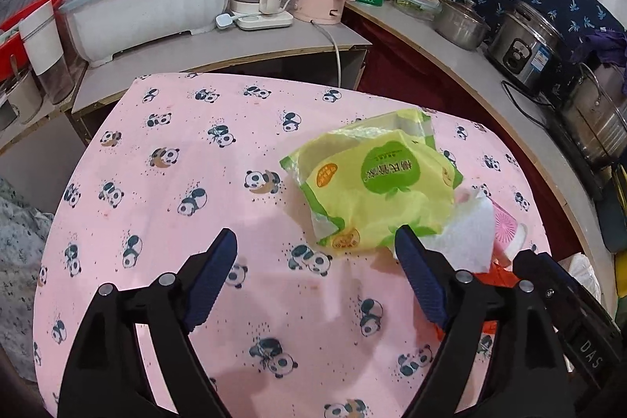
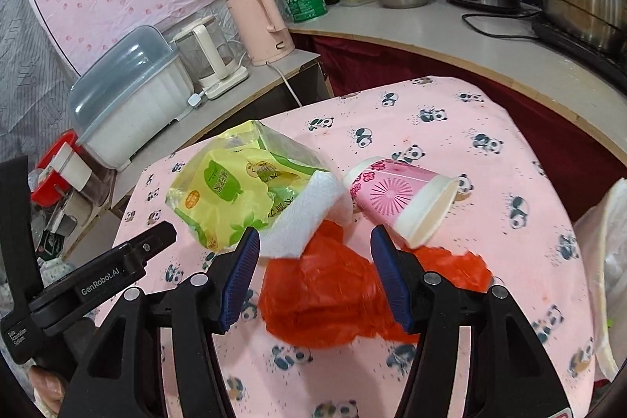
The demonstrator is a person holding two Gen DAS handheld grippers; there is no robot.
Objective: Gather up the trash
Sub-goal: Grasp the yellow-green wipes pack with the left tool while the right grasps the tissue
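Nothing collected yet: wrapper [image 1: 372, 179], tissue [image 2: 309, 214], cup [image 2: 399, 198] and bag [image 2: 325, 296] remain on table [image 1: 164, 206]; both grippers [image 1: 315, 261] [image 2: 315, 257] wide, empty.

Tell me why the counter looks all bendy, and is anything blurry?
Left wrist view: the fisheye lens curves the counter edge and darkens the corners; the yellow-green wrapper looks sharp. Right wrist view: same bending, and the orange plastic bag looks slightly smeared, while the pink paper cup stays crisp.
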